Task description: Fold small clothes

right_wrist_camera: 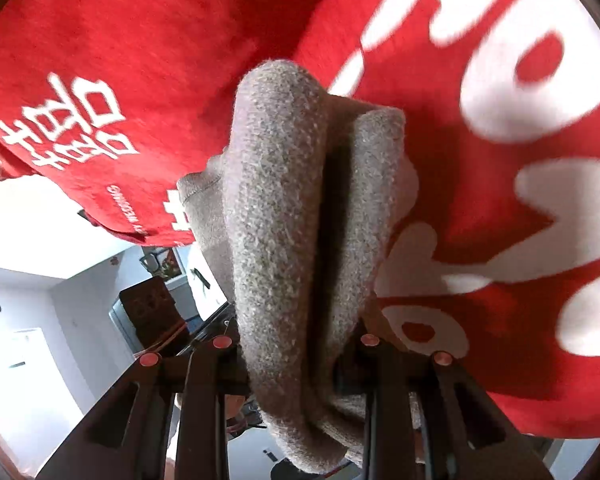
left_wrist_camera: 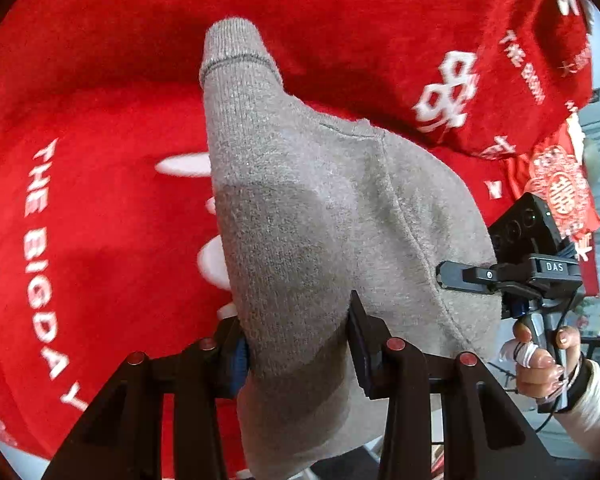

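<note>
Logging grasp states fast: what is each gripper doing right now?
Left gripper: shut on the grey knit garment, jaws pinching its fabric.
Right gripper: shut on the same grey knit garment, bunched between its jaws.

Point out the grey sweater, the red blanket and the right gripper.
grey sweater (left_wrist_camera: 300, 208): left wrist view, body panel below the cuff.
red blanket (left_wrist_camera: 100, 80): left wrist view, plain red area above the lettering.
right gripper (left_wrist_camera: 444, 276): left wrist view, tip of its fingers at the sweater's edge.
</note>
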Demonstrator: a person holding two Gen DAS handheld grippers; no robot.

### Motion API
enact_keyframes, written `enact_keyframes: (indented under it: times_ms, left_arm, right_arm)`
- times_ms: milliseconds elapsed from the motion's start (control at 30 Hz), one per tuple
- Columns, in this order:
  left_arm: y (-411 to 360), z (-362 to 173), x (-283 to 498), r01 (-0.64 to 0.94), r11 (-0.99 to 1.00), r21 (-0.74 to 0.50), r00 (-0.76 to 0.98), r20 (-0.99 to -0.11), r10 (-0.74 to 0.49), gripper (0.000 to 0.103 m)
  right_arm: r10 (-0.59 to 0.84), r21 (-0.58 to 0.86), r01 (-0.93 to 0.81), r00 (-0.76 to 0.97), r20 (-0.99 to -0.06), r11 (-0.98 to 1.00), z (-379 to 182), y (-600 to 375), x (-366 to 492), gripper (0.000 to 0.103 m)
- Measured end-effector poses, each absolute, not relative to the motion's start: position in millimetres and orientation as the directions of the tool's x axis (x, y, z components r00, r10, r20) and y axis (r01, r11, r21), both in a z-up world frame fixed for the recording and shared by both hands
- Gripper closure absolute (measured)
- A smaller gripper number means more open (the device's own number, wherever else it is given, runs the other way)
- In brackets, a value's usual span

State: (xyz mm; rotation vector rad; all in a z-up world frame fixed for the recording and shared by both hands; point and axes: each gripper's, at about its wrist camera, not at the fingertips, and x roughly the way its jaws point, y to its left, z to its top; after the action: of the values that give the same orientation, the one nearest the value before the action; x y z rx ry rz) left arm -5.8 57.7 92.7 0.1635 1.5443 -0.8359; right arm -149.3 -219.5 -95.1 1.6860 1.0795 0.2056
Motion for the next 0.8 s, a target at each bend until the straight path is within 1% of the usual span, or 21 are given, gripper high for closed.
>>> enact_keyframes:
  times_ms: [67,133,200,233,267,300,333,367,400,467,500,567,600,667,700,733,767,800]
  left_arm:
    - [71.8,78.5,-4.7,0.558,0.742,-0.372,-0.166,-0.926,-0.339,0.06]
    - [86.0,59.8,-0.8,0.542,0.771,-0.334,-0.149,-0.941,-0.303,0.06]
    - [95.4,45.4,4.0,0.525,0.801,-0.287,-0.132,-0.957,-0.257,0.06]
    - [101.7,43.2,7.0,0.514,0.813,-0.274,-0.115,-0.961,-0.252,0.06]
    - [105.0,44.8,8.9,0.502,0.816,-0.285,-0.112,-0.958,-0.265,0.06]
    - [110.5,48.9,11.1,0.488,0.817,-0.307,-0.107,-0.95,-0.293,0.06]
    - [116.3,54.7,13.0,0.48,0.814,-0.326,-0.098,-0.943,-0.319,0.06]
    - [119.6,59.3,14.4,0.479,0.816,-0.323,-0.083,-0.942,-0.324,0.06]
    - [122.8,63.6,15.8,0.481,0.823,-0.302,-0.06,-0.948,-0.312,0.06]
    - [130.4,70.1,19.9,0.478,0.84,-0.257,-0.016,-0.959,-0.284,0.06]
    - [134.5,71.1,22.4,0.472,0.845,-0.251,-0.006,-0.959,-0.282,0.06]
    - [134.4,71.7,24.7,0.46,0.854,-0.244,0.005,-0.961,-0.277,0.06]
    - [135.9,69.8,25.6,0.454,0.86,-0.234,0.01,-0.964,-0.267,0.06]
    - [136.7,65.3,24.4,0.456,0.864,-0.213,0.01,-0.97,-0.244,0.06]
    - [135.0,60.8,22.5,0.461,0.867,-0.189,0.01,-0.976,-0.217,0.06]
    - [133.3,58.1,20.6,0.465,0.867,-0.178,0.01,-0.978,-0.206,0.06]
    - [132.5,56.5,18.8,0.471,0.866,-0.171,0.01,-0.98,-0.199,0.06]
    - [131.2,55.3,16.2,0.476,0.864,-0.162,0.011,-0.982,-0.191,0.059]
  right_arm:
    - [0.744,0.816,0.577,0.55,-0.38,-0.009,-108.9,-204.0,-139.5,0.073]
    - [0.741,0.787,0.615,0.503,-0.445,0.055,-119.8,-194.1,-129.4,0.071]
    - [0.701,0.754,0.641,0.472,-0.535,0.143,-117.8,-195.1,-121.3,0.069]
    - [0.692,0.743,0.649,0.464,-0.554,0.16,-114.5,-194.1,-120.1,0.061]
    - [0.68,0.729,0.66,0.45,-0.578,0.182,-110.5,-196.9,-118.6,0.049]
    - [0.667,0.714,0.668,0.436,-0.604,0.21,-105.6,-199.1,-116.5,0.043]
    - [0.633,0.676,0.681,0.399,-0.664,0.28,-97.3,-202.1,-114.2,0.041]
    - [0.61,0.647,0.687,0.368,-0.702,0.33,-91.9,-201.5,-110.9,0.041]
    - [0.559,0.592,0.691,0.319,-0.765,0.416,-82.0,-202.8,-109.2,0.041]
    - [0.495,0.544,0.685,0.298,-0.816,0.485,-69.5,-204.5,-110.3,0.041]
    - [0.472,0.539,0.678,0.309,-0.826,0.5,-61.2,-203.7,-110.5,0.043]
    - [0.474,0.564,0.666,0.34,-0.812,0.489,-53.0,-198.8,-107.4,0.053]
    - [0.504,0.593,0.658,0.354,-0.788,0.464,-55.7,-194.6,-104.4,0.054]
    - [0.54,0.577,0.68,0.306,-0.784,0.452,-74.4,-193.0,-112.5,0.057]
    - [0.553,0.567,0.69,0.283,-0.784,0.45,-83.3,-190.1,-114.7,0.062]
    - [0.557,0.558,0.702,0.271,-0.785,0.444,-90.5,-186.0,-115.5,0.084]
    - [0.556,0.555,0.704,0.27,-0.786,0.443,-91.6,-183.3,-118.0,0.092]
    - [0.532,0.552,0.692,0.279,-0.8,0.466,-86.3,-182.5,-117.2,0.094]
